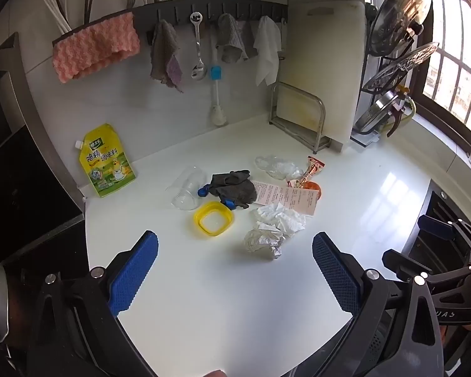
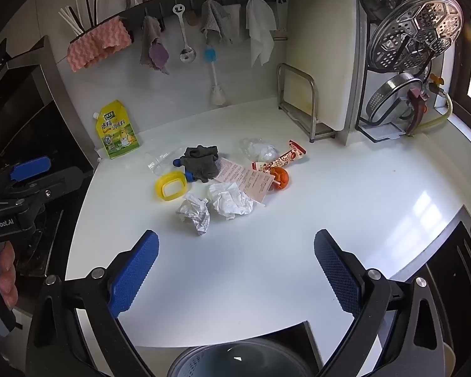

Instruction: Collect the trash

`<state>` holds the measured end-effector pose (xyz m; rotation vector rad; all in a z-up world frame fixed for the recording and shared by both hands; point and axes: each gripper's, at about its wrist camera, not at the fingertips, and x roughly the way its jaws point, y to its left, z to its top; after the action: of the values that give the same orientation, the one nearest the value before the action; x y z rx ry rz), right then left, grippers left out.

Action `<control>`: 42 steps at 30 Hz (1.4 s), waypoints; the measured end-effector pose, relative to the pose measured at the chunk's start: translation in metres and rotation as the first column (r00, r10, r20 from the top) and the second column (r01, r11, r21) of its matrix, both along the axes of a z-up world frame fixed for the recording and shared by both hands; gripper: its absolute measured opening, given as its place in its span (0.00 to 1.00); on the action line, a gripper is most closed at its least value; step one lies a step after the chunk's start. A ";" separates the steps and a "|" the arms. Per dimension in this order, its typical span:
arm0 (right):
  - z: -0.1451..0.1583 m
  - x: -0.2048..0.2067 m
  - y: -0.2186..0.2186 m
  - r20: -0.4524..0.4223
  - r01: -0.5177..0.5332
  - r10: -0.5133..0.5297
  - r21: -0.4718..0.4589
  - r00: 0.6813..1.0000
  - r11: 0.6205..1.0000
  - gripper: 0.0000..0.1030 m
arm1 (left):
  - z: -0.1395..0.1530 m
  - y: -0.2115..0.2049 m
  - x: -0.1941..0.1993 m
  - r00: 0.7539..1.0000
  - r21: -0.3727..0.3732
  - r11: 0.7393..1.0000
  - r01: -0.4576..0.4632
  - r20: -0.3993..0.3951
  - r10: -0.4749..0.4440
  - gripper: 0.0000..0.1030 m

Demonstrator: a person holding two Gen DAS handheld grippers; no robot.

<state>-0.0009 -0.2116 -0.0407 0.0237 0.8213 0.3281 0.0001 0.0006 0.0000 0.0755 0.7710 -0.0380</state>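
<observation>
Both wrist fisheyes angled down over white counter [image 1: 235, 282], facing back wall, side by side, sharing central trash pile [image 2: 223, 182]

You're working in a home kitchen. At twelve o'clock a wall rail [image 1: 204, 11] holds dishcloths, a ladle [image 1: 197, 47] and a pink sponge cloth [image 1: 94, 47]. At two o'clock stand a cutting board [image 1: 326, 72] and a rack of pot lids [image 1: 398, 15]. A seasoning pouch [image 1: 108, 160] leans at ten o'clock on the white countertop [image 1: 235, 282].
</observation>
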 end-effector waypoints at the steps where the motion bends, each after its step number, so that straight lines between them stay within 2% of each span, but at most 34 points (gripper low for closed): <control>1: 0.000 0.001 0.000 -0.007 -0.001 0.001 0.002 1.000 1.000 0.92 | 0.000 0.000 0.000 1.000 0.013 1.000 -0.007 0.003 0.007 0.94; 5: 0.004 0.001 0.000 -0.002 -0.007 0.007 0.005 1.000 1.000 0.92 | -0.004 -0.007 0.002 1.000 0.057 0.998 -0.024 0.000 0.024 0.94; 12: -0.001 0.005 0.004 -0.018 -0.010 0.010 -0.005 1.000 1.000 0.92 | -0.003 0.000 -0.003 1.000 0.011 1.000 -0.027 0.009 0.027 0.94; 42: -0.013 0.000 -0.002 -0.046 -0.002 0.002 -0.002 0.999 1.000 0.92 | -0.011 0.006 0.002 0.999 0.013 0.999 -0.041 -0.027 0.041 0.94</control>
<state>-0.0004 -0.2138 -0.0535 0.0285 0.8673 0.3292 0.0025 0.0063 -0.0107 0.0712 0.7997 0.0049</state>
